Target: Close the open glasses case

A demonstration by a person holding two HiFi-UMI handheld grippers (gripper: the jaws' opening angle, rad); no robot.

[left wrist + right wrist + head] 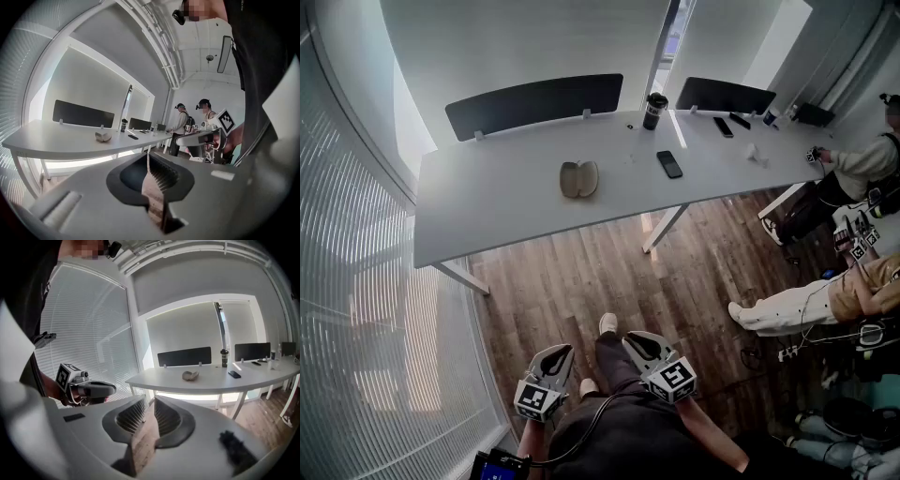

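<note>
The left gripper (562,350), lower centre, is clenched empty; the right gripper (631,338) is slightly parted, empty. The glasses case (578,178) lies well apart, upper centre, nearer the left gripper.

left gripper (562,352): is being held low in front of the body, pointing forward and a bit down
left jaws: are pressing together with nothing between them
right gripper (632,339): is being held just beside the left gripper, not touching it, also pointing forward and a bit down
right jaws: are standing a little apart with nothing between them
left hand (51,390): is gripping the back of the left gripper
right hand (236,137): is gripping the back of the right gripper
left arm (534,448): is staying close to the body
right arm (712,439): is reaching forward, slanting inward
</note>
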